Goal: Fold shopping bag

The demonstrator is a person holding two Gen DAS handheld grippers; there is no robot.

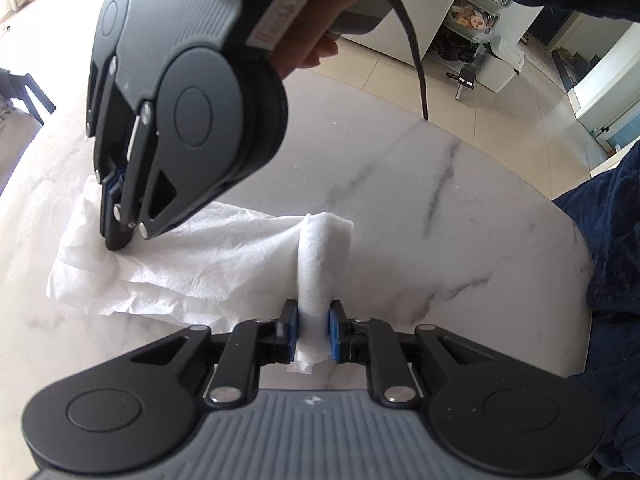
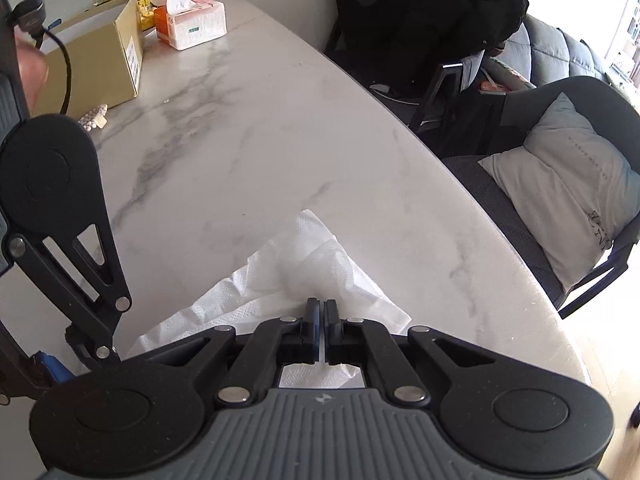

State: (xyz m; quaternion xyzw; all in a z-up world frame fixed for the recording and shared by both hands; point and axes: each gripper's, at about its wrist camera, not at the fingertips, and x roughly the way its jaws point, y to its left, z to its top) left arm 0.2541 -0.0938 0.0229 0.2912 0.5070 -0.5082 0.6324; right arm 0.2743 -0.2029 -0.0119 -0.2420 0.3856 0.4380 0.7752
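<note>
A thin white shopping bag lies crumpled and partly folded into a long strip on the marble table. My left gripper is shut on a rolled-up end of the bag and holds it a little off the table. At the strip's other end my right gripper points steeply down with its tips pressed into the bag. In the right wrist view the right gripper has its blue pads almost touching. Creases of the bag run up to them, pinched.
A cardboard box, a tissue box and small white beads sit at the table's far end. A chair with a grey pillow stands past the curved table edge. A person's dark blue sleeve is at the right.
</note>
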